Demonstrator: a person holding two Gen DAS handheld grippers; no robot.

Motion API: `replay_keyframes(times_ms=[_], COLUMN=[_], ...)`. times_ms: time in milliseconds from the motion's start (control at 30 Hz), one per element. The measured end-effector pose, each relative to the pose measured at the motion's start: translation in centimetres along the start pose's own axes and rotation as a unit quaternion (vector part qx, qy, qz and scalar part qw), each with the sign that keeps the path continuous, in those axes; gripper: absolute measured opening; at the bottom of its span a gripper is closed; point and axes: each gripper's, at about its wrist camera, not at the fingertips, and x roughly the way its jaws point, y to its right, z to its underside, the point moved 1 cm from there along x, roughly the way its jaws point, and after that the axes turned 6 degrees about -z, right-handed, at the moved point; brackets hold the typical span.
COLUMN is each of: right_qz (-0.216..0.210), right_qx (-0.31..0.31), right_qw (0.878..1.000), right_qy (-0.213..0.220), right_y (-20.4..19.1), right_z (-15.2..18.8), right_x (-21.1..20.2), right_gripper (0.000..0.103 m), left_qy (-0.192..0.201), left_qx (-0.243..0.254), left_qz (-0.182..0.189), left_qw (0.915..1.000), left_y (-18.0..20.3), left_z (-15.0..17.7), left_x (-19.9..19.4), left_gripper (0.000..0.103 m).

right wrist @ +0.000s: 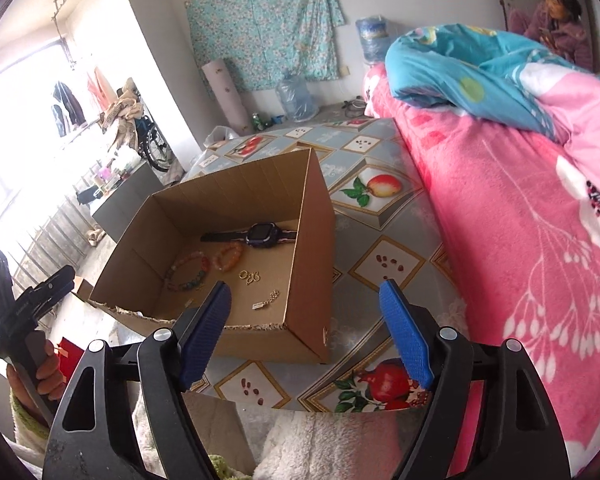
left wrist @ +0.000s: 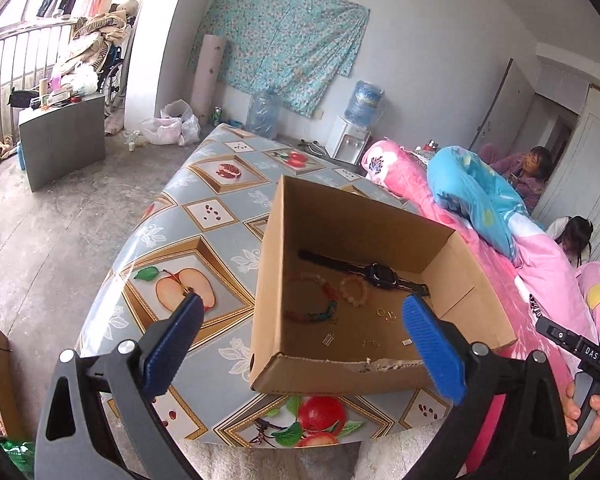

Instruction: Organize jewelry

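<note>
Nearby, cardboard box (left wrist: 380, 236) sits near the table (left wrist: 220, 208) edge.

A worktop (left wrist: 204, 216) covered in fruit-patterned oilcloth carries one open cardboard box (left wrist: 268, 280), set near its front edge; a pink floral blanket (right wrist: 500, 220) lies along its right side

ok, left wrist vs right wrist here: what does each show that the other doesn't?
Left wrist only: water dispenser under its blue bottle, and a child's dark head beside the pink bedding.

Right wrist only: the cardboard box's outer side wall and a pomegranate print on the tablecloth near the right gripper.

Both: open cardboard box holding a smartwatch, two bead bracelets and small gold pieces; both grippers, including the left gripper, open and empty.
</note>
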Motion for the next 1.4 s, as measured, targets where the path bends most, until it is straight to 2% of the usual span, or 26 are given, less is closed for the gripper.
replay_keyframes(times_ms=[200, 333, 400, 500, 567, 700, 833, 933, 1067, 1200, 1400], right_qz=[-0.017, -0.041, -0.042, -0.033, -0.032, -0.021, 0.021, 0.045, 0.057, 0.057, 0.065], right_qx=[-0.042, -0.070, -0.096, -0.134, -0.143, -0.137, -0.115, -0.094, -0.041, -0.023, -0.028], right_qw=[0.999, 0.996, 0.994, 0.989, 0.987, 0.987, 0.988, 0.987, 0.988, 0.987, 0.985], right_qy=[-0.006, -0.026, -0.039, -0.054, -0.061, -0.078, -0.102, -0.119, -0.140, -0.152, -0.155], right_y=[-1.4, -3.3, -4.8, -7.1, -8.2, -9.4, -9.3, -8.7, -7.4, -6.9, -7.0], right_z=[1.6, 2.8, 3.6, 4.9, 5.6, 6.3, 6.2, 5.8, 5.5, 5.3, 5.2], right_x=[-0.5, 0.0, 0.6, 1.9, 2.9, 4.6, 6.2, 7.3, 8.6, 9.3, 9.6], right_gripper=[0.078, 0.084, 0.087, 0.090, 0.094, 0.095, 0.095, 0.095, 0.095, 0.095, 0.095], left_qy=[0.023, 0.033, 0.036, 0.024, 0.008, -0.044, -0.090, -0.100, -0.116, -0.136, -0.143], left_qx=[0.015, 0.049, 0.072, 0.093, 0.090, 0.048, 0.015, 0.034, 0.060, 0.081, 0.086], left_qz=[-0.002, -0.057, -0.099, -0.139, -0.151, -0.141, -0.131, -0.155, -0.164, -0.174, -0.161], left_qw=[0.9996, 0.9966, 0.9919, 0.9855, 0.9844, 0.9879, 0.9872, 0.9823, 0.9777, 0.9719, 0.9727], left_y=[0.8, 1.5, 2.1, 2.6, 2.5, 2.0, 2.1, 3.1, 4.4, 5.6, 6.7], left_z=[0.5, 1.2, 1.7, 2.5, 3.2, 4.5, 5.6, 5.8, 6.2, 6.5, 6.5], left_x=[-1.7, -2.4, -2.5, -2.2, -1.8, -0.2, 1.6, 2.4, 3.0, 3.9, 4.1], left_gripper=[0.097, 0.097, 0.097, 0.097, 0.097, 0.097, 0.097, 0.097, 0.097, 0.097, 0.097])
